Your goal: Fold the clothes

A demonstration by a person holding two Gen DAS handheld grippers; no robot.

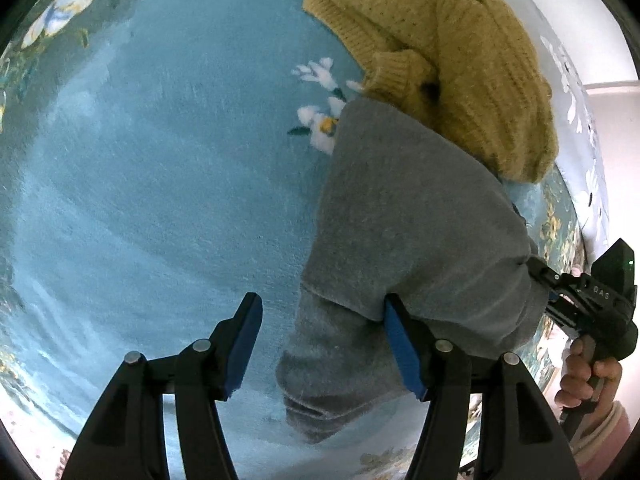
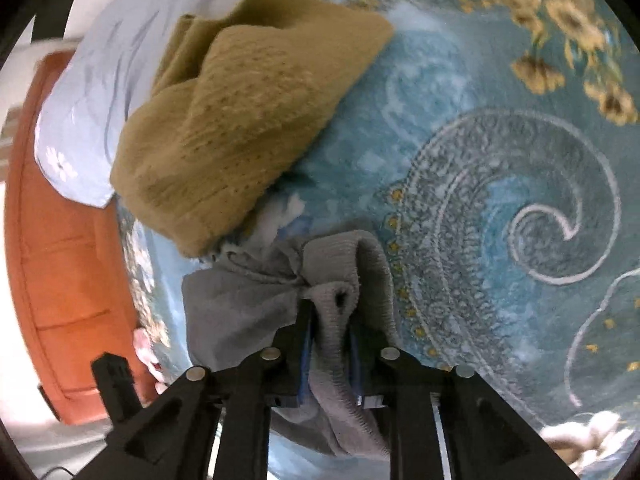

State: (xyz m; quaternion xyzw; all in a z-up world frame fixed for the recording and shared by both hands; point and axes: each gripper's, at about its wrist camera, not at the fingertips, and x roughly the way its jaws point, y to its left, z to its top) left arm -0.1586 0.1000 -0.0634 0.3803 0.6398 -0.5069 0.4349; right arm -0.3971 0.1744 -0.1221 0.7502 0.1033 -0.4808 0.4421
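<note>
Grey knitwear (image 1: 404,232) lies on a teal flowered carpet (image 1: 160,160), reaching forward from the left hand-held gripper (image 1: 320,344) towards a mustard sweater (image 1: 448,60) heaped beyond its far end. That hand-held gripper stands wide, pointing steeply down: its right blue pad (image 1: 402,348) touches or rests on the grey fabric's near fold, the left pad hangs over bare carpet, and nothing is pinched between them.

The right hand-held gripper (image 2: 330,344) is narrowed onto a ribbed grey edge (image 2: 332,320), which bunches up between its pads; the rest of the garment spreads away to its left, and the mustard sweater sits ahead and to the left.

Risks, as I judge them: the right grip holds only a bunched rib, so a brisk pull could let the knit slide out or drag the cloth into a twist instead of a flat fold. With the left pads straddling only the fabric's margin, closing there may catch one layer or just carpet pile. The mustard sweater overlaps the grey piece's far end and could be dragged along.
</note>
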